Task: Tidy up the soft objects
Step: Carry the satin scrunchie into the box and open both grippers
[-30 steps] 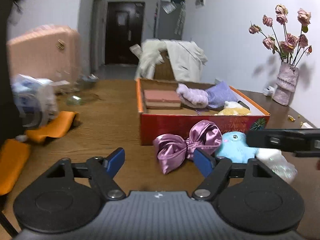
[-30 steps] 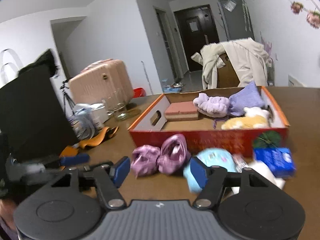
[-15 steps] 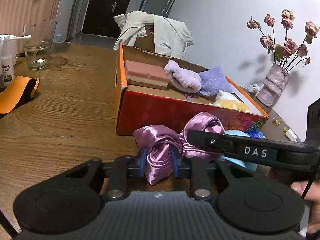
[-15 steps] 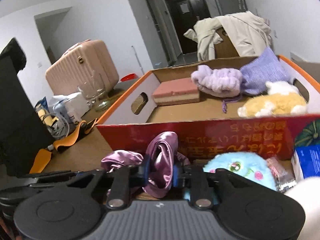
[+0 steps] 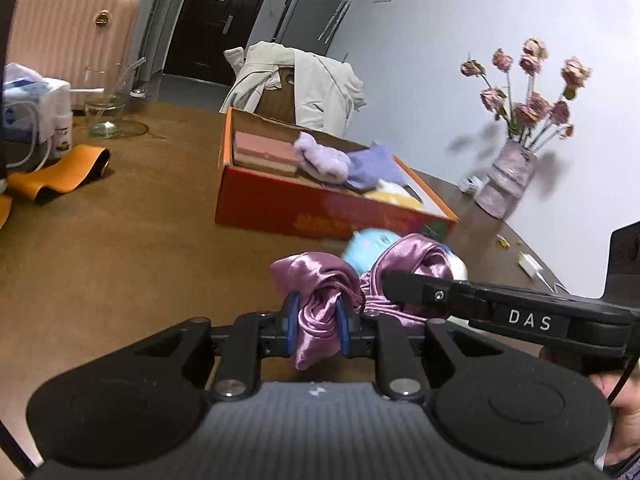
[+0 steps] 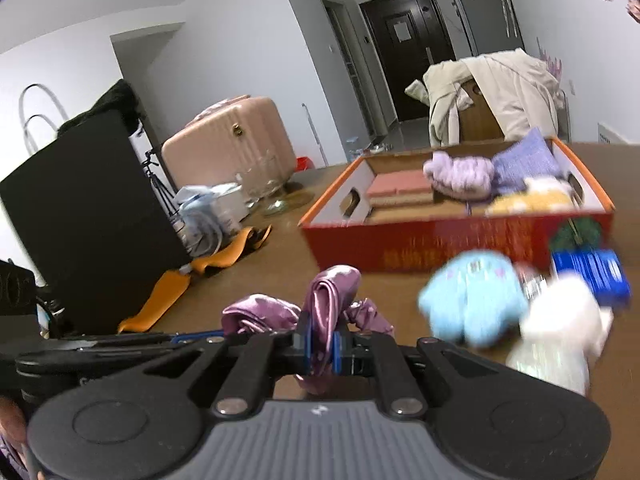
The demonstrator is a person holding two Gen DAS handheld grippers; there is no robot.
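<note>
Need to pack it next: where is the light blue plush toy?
In the right wrist view, the light blue plush toy lies on the table right of centre, before the red box, beside a white plush.

glossy satin bow point(image 5: 320, 300) (purple), wood-grain table point(image 5: 120, 240)

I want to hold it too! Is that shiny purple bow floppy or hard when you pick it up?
Probably floppy: the purple satin bow bunches into folds where the left gripper pinches one loop and the right gripper pinches the other. Its glossy sheen suggests it may be slippery. It also looks light, since thin cloth is all that shows.
</note>
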